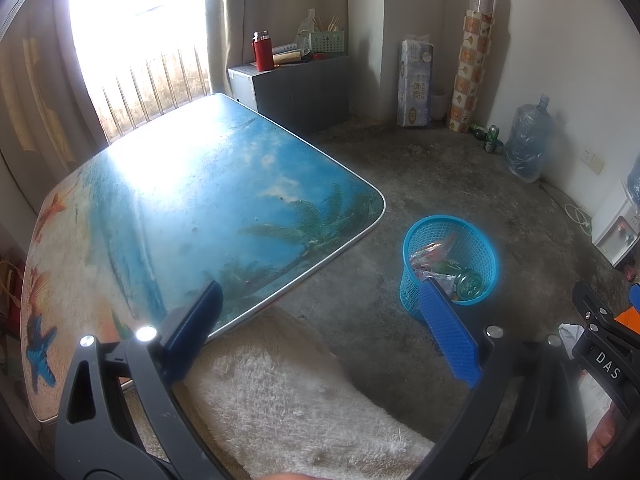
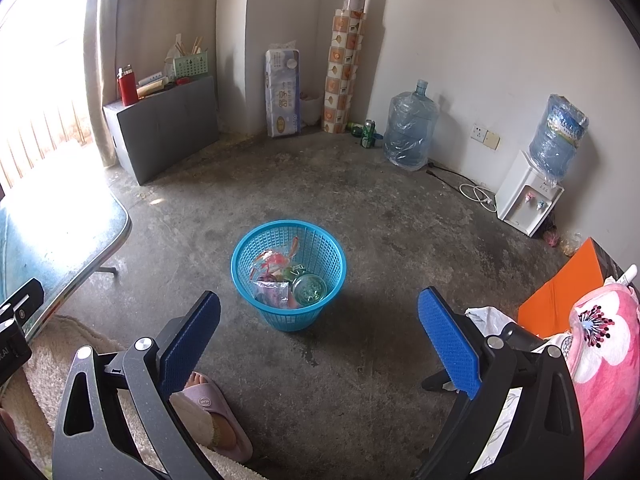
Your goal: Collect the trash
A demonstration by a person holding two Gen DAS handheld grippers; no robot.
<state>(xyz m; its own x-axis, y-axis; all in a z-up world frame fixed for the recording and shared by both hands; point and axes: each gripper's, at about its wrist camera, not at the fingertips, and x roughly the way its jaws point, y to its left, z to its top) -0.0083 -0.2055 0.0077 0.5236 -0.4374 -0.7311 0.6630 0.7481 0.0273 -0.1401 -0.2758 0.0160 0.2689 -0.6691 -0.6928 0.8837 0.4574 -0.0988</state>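
A blue mesh trash basket (image 2: 244, 248) stands on the concrete floor; inside lie crumpled wrappers (image 2: 272, 276) and a round green glass item (image 2: 309, 289). My right gripper (image 2: 320, 320) hangs open above the floor just in front of the basket, nothing between its blue pads. In the left wrist view the same basket (image 1: 412, 248) is to the right of the table. My left gripper (image 1: 320, 312) is open and empty, its left finger (image 1: 200, 320) over the table's near corner and its right finger (image 1: 448, 328) in front of the basket.
The beach-print table (image 1: 180, 200) has a metal rim. A person's fleecy leg (image 1: 280, 400) and slippered foot (image 2: 212, 408) are below the grippers. Along the walls stand a grey box (image 2: 168, 128), water jugs (image 2: 408, 128), a dispenser (image 2: 528, 196). Pink fabric (image 2: 600, 340) at right.
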